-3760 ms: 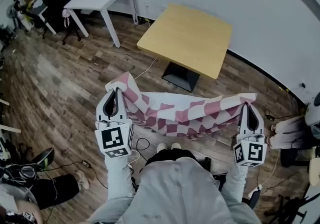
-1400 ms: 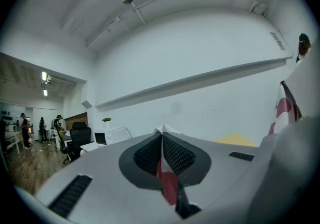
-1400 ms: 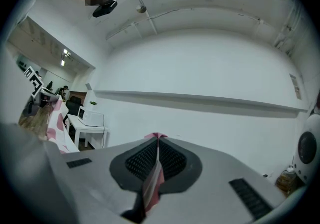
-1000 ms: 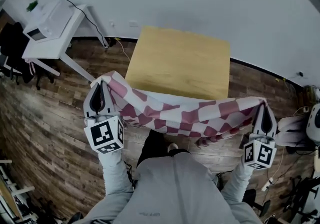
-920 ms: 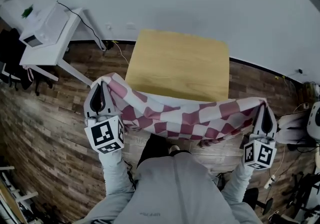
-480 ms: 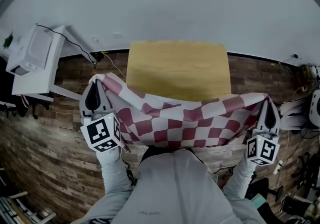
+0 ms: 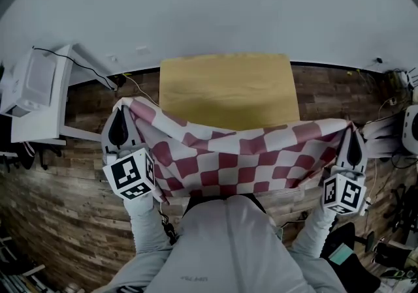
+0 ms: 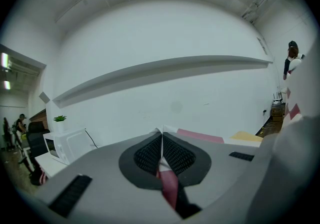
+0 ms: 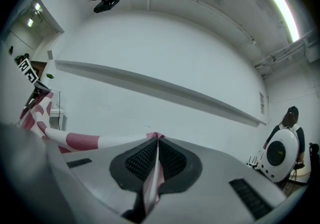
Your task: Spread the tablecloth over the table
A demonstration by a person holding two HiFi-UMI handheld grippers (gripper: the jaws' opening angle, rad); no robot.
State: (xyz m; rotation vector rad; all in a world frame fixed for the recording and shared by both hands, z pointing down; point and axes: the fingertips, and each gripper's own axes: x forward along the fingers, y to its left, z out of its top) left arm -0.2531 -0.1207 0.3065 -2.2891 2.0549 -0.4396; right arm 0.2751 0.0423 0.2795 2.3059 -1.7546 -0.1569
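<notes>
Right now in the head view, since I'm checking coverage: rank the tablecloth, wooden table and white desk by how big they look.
1. tablecloth, though it hangs nearer the camera
2. wooden table
3. white desk

The tablecloth (image 7: 228, 161) is seen as soft matt cloth, red/white check, creased w/ loose folds, while the table (image 7: 225, 86) top is shown as light wood, smooth, w/ low sheen. The floor (image 7: 59, 200) is made out as dark wood planks w/ visible grain, the wall (image 7: 196, 4) as smooth matt paint. Matt grey plastic is seen on the left gripper (image 7: 120, 112) and right gripper (image 7: 353, 130), w/ black, finely ribbed, rubbery-looking pads (image 8: 149, 155).
</notes>
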